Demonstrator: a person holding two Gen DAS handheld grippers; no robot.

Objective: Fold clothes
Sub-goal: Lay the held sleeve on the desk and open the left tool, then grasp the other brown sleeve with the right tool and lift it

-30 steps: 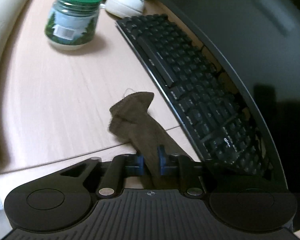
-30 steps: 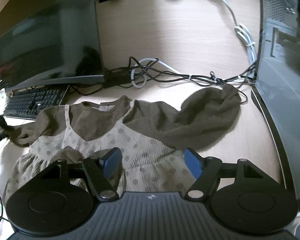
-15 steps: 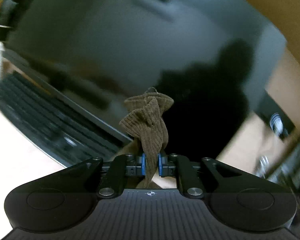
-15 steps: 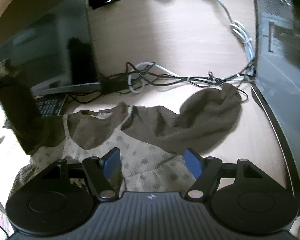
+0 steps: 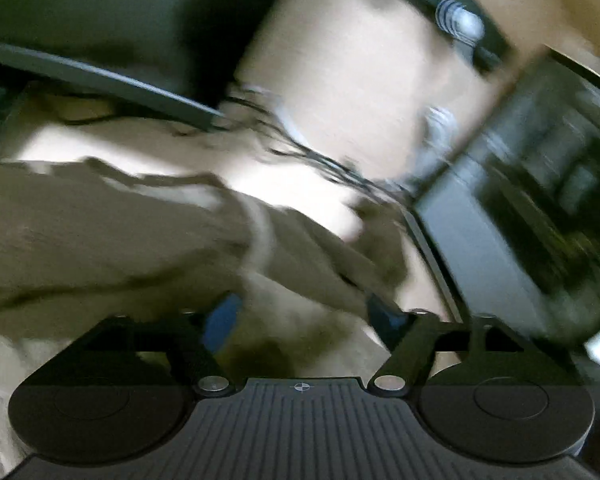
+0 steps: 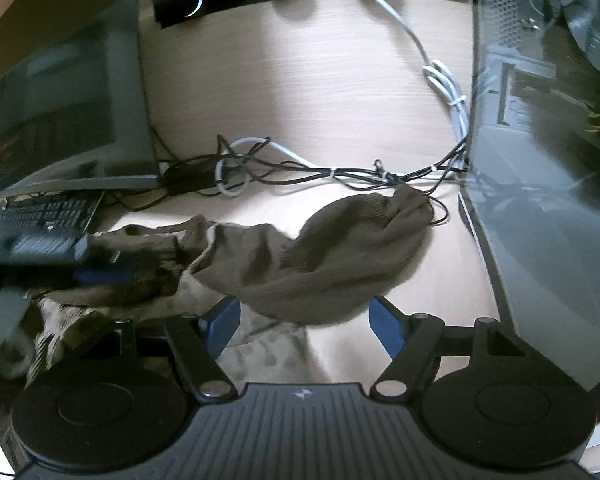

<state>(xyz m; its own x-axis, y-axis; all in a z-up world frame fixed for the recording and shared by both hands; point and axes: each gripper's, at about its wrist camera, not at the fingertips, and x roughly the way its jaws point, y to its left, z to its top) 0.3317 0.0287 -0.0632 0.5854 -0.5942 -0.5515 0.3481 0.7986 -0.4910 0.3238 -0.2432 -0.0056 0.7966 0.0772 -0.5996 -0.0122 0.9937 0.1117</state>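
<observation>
Pale wood-grain table (image 6: 312, 80) is seen carrying a monitor (image 6: 60, 80), a keyboard (image 6: 44, 216), tangled cables (image 6: 260, 168) and a computer case (image 6: 540, 200). A brown garment (image 6: 320, 252) is laid across it left to right, one sleeve stretched toward the case (its left part is blurred and hard to read). Both the left hand-held gripper (image 5: 304, 316) and the right hand-held gripper (image 6: 302, 320) are held spread wide over the cloth, grasping nothing.
</observation>
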